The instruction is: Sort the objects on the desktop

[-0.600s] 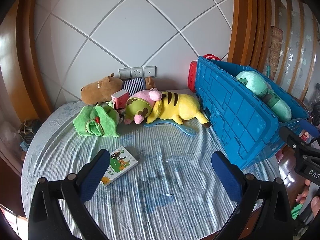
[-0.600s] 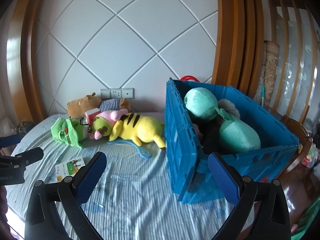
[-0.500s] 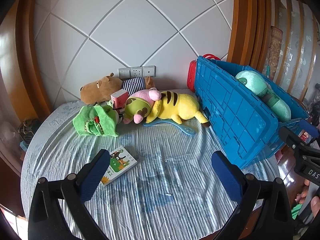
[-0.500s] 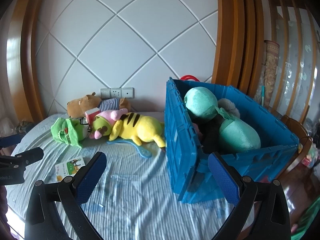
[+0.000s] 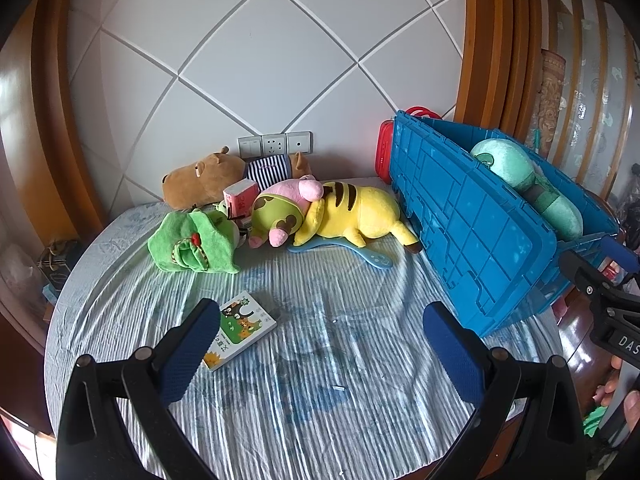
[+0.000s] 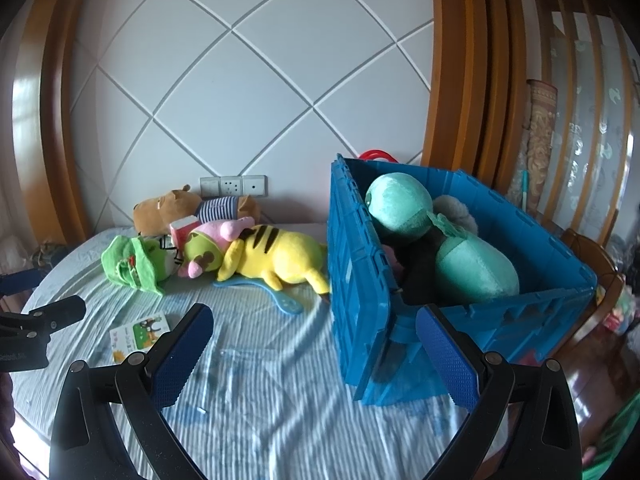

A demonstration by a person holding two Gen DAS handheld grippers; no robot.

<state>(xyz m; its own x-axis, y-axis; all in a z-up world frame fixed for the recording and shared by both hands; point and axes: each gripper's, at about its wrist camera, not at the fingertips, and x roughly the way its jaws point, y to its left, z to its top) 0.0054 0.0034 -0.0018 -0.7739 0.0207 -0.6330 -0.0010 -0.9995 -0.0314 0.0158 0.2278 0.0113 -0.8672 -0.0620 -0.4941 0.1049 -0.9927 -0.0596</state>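
On the striped cloth [image 5: 304, 360], left wrist view: we see the left gripper [image 5: 320, 344] wide open, empty, hovering over the cloth. Picture book [image 5: 240, 328] lies just beside its left pad. Yellow plush [image 5: 360, 212] lies left of the blue crate [image 5: 472, 232], touching it. Right wrist view: right gripper [image 6: 312, 352] wide open, empty, at the crate's [image 6: 352, 264] near corner. Teal plush [image 6: 400, 204] sits inside the crate; green plush [image 6: 132, 264] well left of it.

Left gripper [image 5: 320, 356] — black arms, silver screws, blue textured jaws.
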